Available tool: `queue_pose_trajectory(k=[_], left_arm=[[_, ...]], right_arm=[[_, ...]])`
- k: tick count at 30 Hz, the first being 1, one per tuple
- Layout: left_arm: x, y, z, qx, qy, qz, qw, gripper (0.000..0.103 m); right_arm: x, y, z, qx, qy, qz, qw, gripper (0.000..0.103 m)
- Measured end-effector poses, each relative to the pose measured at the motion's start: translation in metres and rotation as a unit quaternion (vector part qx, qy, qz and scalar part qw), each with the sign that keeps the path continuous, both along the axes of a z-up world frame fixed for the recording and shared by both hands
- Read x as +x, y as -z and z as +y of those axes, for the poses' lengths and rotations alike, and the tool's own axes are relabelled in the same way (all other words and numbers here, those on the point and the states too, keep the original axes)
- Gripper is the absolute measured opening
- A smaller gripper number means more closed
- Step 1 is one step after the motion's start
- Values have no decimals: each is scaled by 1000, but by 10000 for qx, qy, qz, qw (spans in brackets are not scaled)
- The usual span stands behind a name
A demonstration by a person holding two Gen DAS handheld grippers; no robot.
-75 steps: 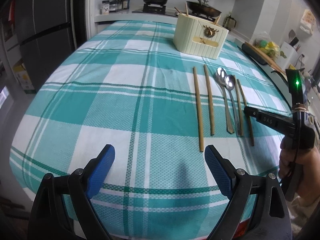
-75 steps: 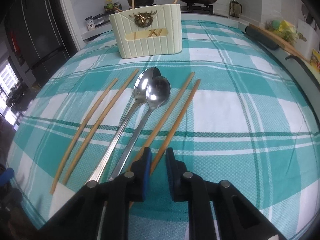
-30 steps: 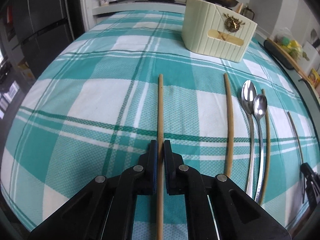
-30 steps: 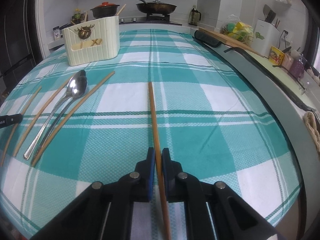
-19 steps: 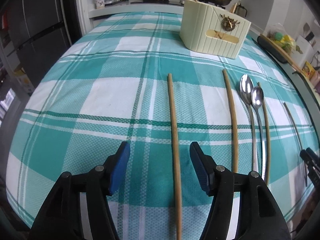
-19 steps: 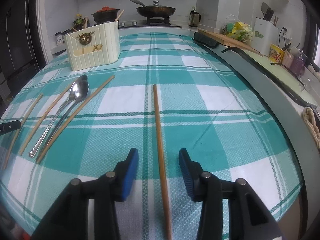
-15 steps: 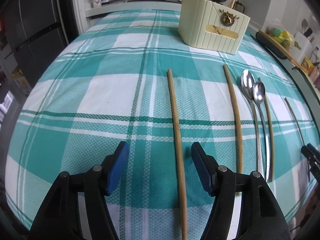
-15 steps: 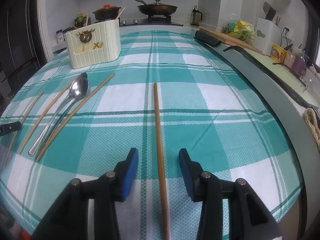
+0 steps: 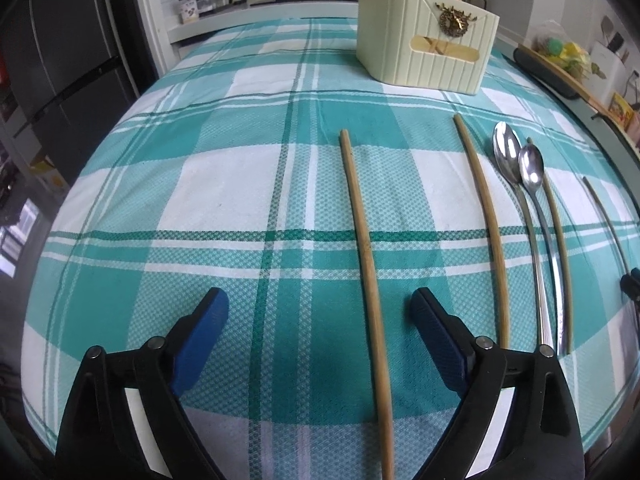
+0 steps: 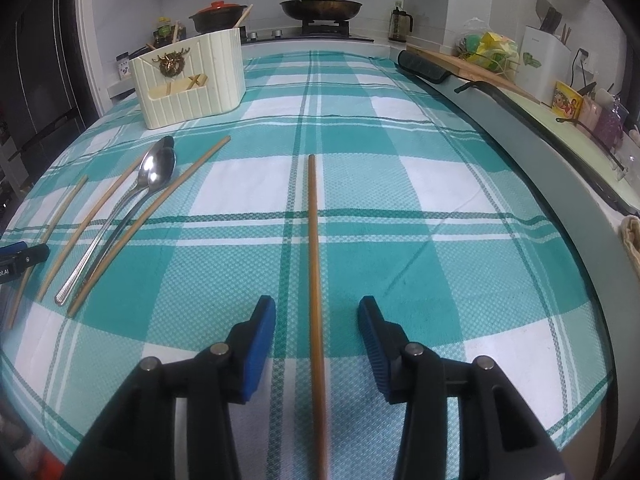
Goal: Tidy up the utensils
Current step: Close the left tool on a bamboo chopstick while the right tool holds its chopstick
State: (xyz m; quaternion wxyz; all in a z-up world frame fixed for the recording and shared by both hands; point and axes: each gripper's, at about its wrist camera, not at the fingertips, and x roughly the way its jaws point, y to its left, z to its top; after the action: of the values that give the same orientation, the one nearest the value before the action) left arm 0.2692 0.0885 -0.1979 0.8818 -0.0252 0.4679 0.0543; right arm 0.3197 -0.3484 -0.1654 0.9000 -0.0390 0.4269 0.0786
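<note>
Both grippers are spread wide, holding nothing. The left gripper (image 9: 320, 320) has a thin pale bamboo chopstick (image 9: 366, 264) lying flat between its ribbed blue pads, nearer the right one. The right gripper (image 10: 316, 320) straddles a darker wooden chopstick (image 10: 314, 256), about centred. Ahead sits the ribbed cream plastic utensil holder (image 10: 192, 80) on the teal checked woven tablecloth (image 10: 420, 184)

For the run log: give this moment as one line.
left tongs: open, chopstick between | right tongs: open, chopstick between | spoons: on cloth

Home kitchen: gas stove (image 10: 324, 26) w/ pans (image 10: 320, 7), fridge (image 9: 60, 60).
</note>
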Motion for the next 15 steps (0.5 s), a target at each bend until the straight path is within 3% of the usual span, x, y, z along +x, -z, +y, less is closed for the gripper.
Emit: queue_pose_trajectory(k=[15], left_arm=[[1,2,4,-22,-45,25,10000,102]], right_arm=[[3,0,-3,10,-202,85,9998,45]])
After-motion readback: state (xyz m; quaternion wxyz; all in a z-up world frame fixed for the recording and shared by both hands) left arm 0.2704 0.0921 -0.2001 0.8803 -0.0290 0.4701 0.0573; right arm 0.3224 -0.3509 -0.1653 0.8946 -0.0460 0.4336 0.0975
